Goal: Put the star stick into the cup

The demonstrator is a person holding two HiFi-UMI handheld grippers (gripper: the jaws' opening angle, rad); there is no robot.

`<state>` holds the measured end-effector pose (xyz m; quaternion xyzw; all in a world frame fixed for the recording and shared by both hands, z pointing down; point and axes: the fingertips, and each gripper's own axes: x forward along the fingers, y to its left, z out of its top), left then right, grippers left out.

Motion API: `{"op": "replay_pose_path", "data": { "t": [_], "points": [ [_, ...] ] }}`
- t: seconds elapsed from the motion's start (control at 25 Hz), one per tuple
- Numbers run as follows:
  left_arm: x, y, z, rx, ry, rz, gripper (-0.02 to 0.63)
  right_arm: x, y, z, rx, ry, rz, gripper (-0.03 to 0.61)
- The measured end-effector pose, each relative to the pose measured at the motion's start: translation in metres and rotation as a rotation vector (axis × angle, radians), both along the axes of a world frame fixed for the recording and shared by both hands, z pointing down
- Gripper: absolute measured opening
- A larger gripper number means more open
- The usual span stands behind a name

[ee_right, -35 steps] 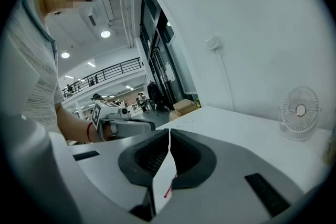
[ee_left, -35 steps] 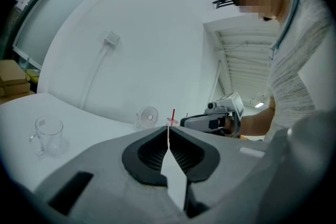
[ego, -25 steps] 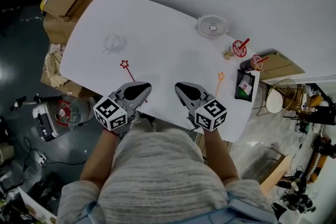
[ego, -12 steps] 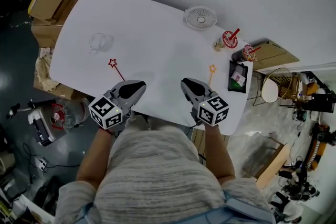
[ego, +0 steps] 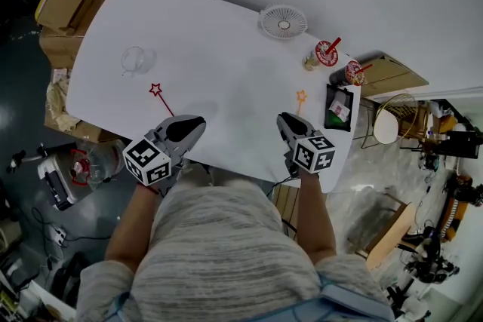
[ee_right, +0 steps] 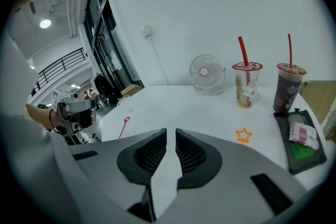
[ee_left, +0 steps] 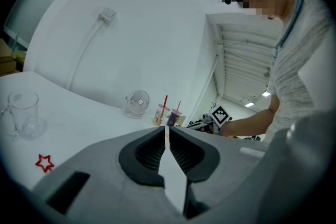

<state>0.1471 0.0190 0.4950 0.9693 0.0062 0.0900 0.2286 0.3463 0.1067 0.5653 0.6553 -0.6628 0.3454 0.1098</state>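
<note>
A thin red stick topped with an open red star [ego: 161, 97] lies flat on the white oval table [ego: 226, 64]. It is near the upright clear glass cup with a handle [ego: 136, 59] — close, but not touching. The left gripper [ego: 198, 120] is near the stick's plain end, its jaws drawn almost together on nothing. The right gripper [ego: 283, 119] — equally narrow and empty — is just short of a second, orange star stick [ego: 300, 98]. Farther along the table stand a small white fan [ego: 284, 21], two lidded drinks with red straws [ego: 326, 53] and a black tray [ego: 339, 108].
</note>
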Motion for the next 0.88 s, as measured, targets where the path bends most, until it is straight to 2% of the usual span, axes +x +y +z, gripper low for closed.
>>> {"op": "replay_pose_path", "data": {
  "t": [0.56, 0.88],
  "points": [
    [0.002, 0.002, 0.005, -0.007, -0.019, 0.011, 0.020, 0.052, 0.023, 0.043, -0.143, 0.030, 0.137, 0.048],
    [-0.001, 0.001, 0.007, -0.012, -0.029, -0.002, 0.020, 0.080, 0.048, 0.078, -0.290, 0.072, 0.227, 0.049]
  ]
}}
